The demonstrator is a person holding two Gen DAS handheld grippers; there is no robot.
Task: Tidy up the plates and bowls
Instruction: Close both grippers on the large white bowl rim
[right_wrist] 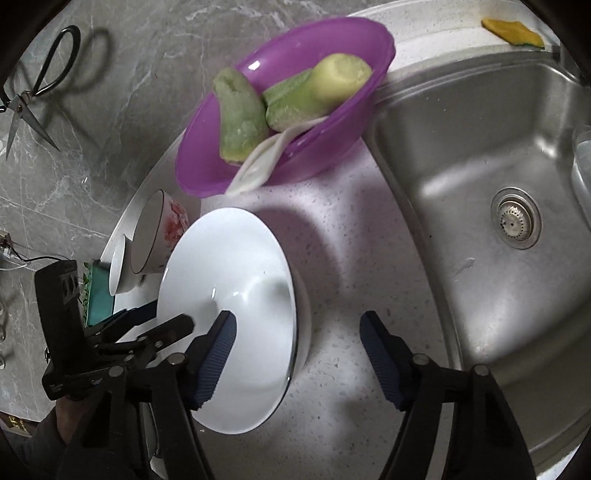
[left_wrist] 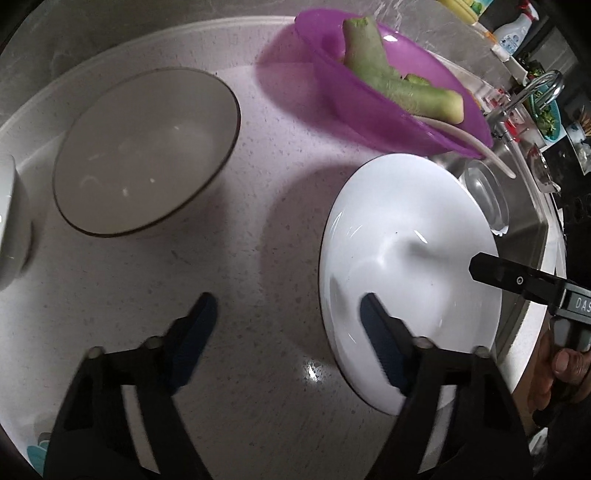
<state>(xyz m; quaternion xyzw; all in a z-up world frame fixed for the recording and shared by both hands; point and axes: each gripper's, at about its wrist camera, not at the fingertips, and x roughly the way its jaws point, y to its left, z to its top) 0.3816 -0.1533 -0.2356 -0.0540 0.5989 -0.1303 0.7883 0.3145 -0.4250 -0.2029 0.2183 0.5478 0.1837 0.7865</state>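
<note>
A white deep plate (left_wrist: 399, 258) lies on the speckled counter (left_wrist: 221, 295) beside the sink; it also shows in the right wrist view (right_wrist: 229, 273). My left gripper (left_wrist: 288, 314) is open, its right finger over the plate's near rim. My right gripper (right_wrist: 299, 332) is open, its left finger over the plate's inside; one of its fingers (left_wrist: 495, 271) shows at the plate's far rim. A grey bowl with a dark rim (left_wrist: 147, 151) stands to the left. A flowered bowl (right_wrist: 155, 232) and a small white bowl (right_wrist: 118, 269) sit beyond the plate.
A purple bowl with green peeled vegetables (right_wrist: 288, 107) overhangs the sink edge. The steel sink (right_wrist: 480, 221) is at the right, with a glass dish (left_wrist: 487, 195) in it. Scissors (right_wrist: 29, 92) hang on the marble wall. A yellow sponge (right_wrist: 513, 33) lies behind the sink.
</note>
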